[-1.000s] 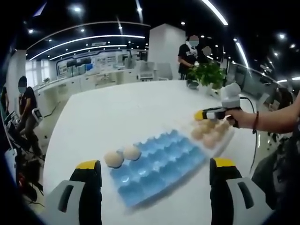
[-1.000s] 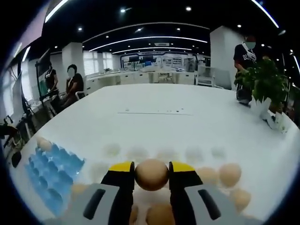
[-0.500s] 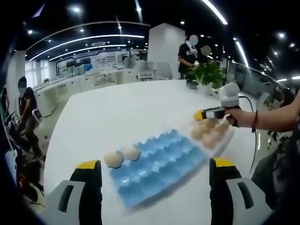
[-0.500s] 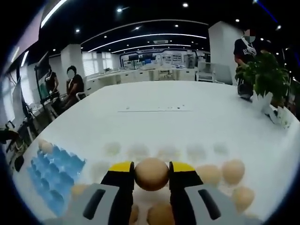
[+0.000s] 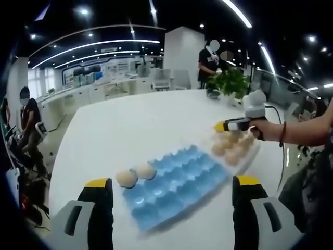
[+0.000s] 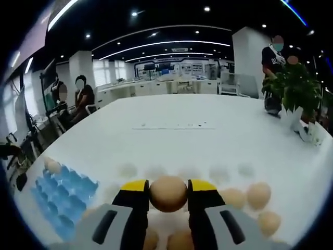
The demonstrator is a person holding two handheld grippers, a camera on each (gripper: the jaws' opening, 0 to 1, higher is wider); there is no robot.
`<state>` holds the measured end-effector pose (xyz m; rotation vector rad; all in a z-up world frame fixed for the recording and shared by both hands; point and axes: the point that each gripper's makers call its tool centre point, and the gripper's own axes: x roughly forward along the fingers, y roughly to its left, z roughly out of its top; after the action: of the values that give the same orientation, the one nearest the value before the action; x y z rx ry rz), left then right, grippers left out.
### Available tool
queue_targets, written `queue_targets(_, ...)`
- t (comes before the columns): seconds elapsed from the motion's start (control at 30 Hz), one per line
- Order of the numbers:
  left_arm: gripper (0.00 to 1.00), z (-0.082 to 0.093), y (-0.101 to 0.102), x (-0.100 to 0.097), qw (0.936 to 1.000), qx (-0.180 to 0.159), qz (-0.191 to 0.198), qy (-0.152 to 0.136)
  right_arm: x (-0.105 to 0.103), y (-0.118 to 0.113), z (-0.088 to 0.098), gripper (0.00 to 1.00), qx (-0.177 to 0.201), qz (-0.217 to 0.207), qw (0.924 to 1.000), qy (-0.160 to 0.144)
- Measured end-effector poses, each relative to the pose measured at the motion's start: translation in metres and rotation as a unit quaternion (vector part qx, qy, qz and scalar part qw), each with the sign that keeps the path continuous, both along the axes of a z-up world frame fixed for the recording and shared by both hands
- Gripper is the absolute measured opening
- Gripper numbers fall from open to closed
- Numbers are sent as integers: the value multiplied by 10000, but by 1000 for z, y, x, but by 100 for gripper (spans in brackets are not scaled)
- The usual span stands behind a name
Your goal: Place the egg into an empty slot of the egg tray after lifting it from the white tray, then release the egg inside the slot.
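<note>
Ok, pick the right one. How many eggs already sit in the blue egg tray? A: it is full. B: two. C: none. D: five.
B: in the left gripper view two eggs sit side by side at one end of the blue egg tray, and its other slots are bare.

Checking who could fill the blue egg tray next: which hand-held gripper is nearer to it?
Left hand-held gripper hangs open just before the blue egg tray; the right, gripping an egg, sits over the white tray beyond.
</note>
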<state>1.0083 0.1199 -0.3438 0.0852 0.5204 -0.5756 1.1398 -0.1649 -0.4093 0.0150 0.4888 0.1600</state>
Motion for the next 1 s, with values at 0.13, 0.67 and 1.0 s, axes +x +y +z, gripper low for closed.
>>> queue_targets(0.13,97,-1,0,-1,10000,36,-16,12,-1,4,2,29,105,13,9999,8)
queue_targets(0.67,97,-2,1,-4,10000,7,-14,10,-4,33,11,29,307,323,9990,-39)
queue_targets(1.0,97,-2,1,-3,10000,9,-22,14,-4,57,14,29,415,599,9973,-26)
